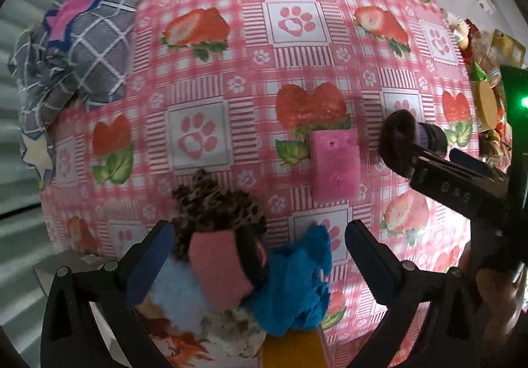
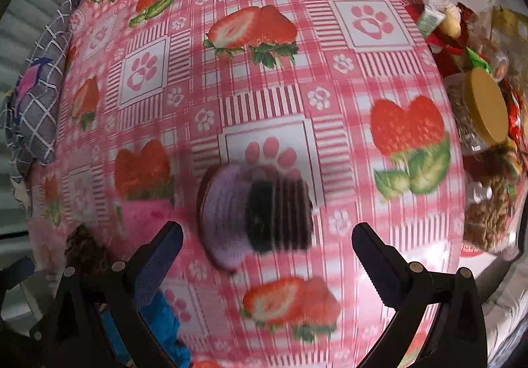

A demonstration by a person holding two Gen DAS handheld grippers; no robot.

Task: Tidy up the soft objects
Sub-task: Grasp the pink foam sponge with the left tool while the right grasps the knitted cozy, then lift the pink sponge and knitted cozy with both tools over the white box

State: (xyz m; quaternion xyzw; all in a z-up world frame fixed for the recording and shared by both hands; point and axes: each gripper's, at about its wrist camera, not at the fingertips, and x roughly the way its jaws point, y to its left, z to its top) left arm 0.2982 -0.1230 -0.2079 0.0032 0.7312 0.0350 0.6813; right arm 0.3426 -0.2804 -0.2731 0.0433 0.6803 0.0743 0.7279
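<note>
A pile of soft things lies at the table's near edge in the left wrist view: a leopard-print piece (image 1: 214,203), a pink pad (image 1: 221,265), a blue fluffy cloth (image 1: 297,279), a light blue piece (image 1: 175,289). My left gripper (image 1: 260,256) is open over this pile. A pink sponge (image 1: 335,163) lies flat further out. A purple and dark knitted item (image 2: 254,216) lies on the cloth in front of my open right gripper (image 2: 267,256), which also shows in the left wrist view (image 1: 439,157) beside that item (image 1: 399,143).
A strawberry-and-paw tablecloth (image 1: 264,54) covers the table. A grey checked cloth (image 1: 79,51) hangs at the left edge. Jars and snack packets (image 2: 485,110) crowd the right side. A yellow item (image 1: 290,348) sits below the pile.
</note>
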